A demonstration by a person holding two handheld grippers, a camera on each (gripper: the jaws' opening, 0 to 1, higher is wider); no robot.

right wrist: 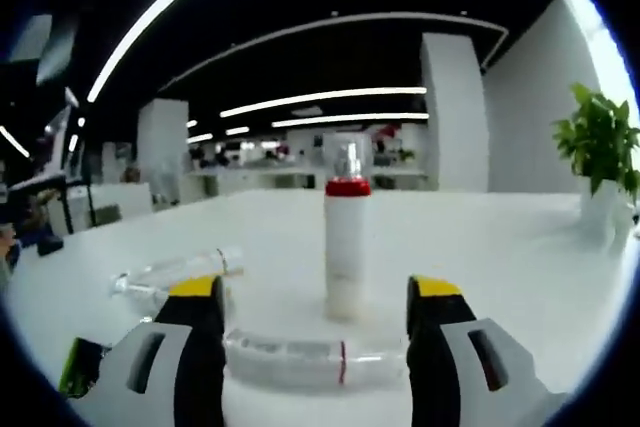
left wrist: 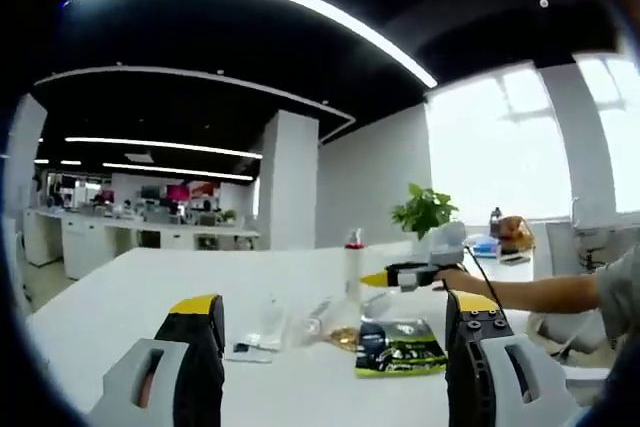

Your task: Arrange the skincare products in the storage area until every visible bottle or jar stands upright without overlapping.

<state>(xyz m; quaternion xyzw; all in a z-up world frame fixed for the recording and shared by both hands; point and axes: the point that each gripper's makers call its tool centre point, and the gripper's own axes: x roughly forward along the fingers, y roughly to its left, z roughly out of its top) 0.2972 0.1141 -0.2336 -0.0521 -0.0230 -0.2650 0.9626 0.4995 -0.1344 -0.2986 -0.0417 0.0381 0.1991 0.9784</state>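
Right now both claws hang over the white table, each with its yellow-tipped jaws spread wide and nothing held between them.

Seen from the left gripper view, the left claw sits back from the cluster of products. Ahead of it, between the lines of its two jaws, a clear bottle lies on its side with something amber-coloured at its near end. Just in front of the right jaw lies a flat green and black packet, and ahead of the left jaw a small clear item rests on a pale card; it is too blurred to name. Beyond these stands a white bottle with a red collar, upright. The right claw comes in from the right side of that view, held by a person's hand, its yellow tip close beside the white bottle; whether it touches the bottle I cannot tell.

From the right gripper view, the right claw faces the same white bottle with a red collar, which stands upright straight ahead, centred between the jaws and a little beyond their tips. Nearer, lying crosswise between the two jaws, is a clear tube on its side with a thin red band. Off past the left jaw another clear bottle lies tipped over. A potted green plant stands far off to the right.
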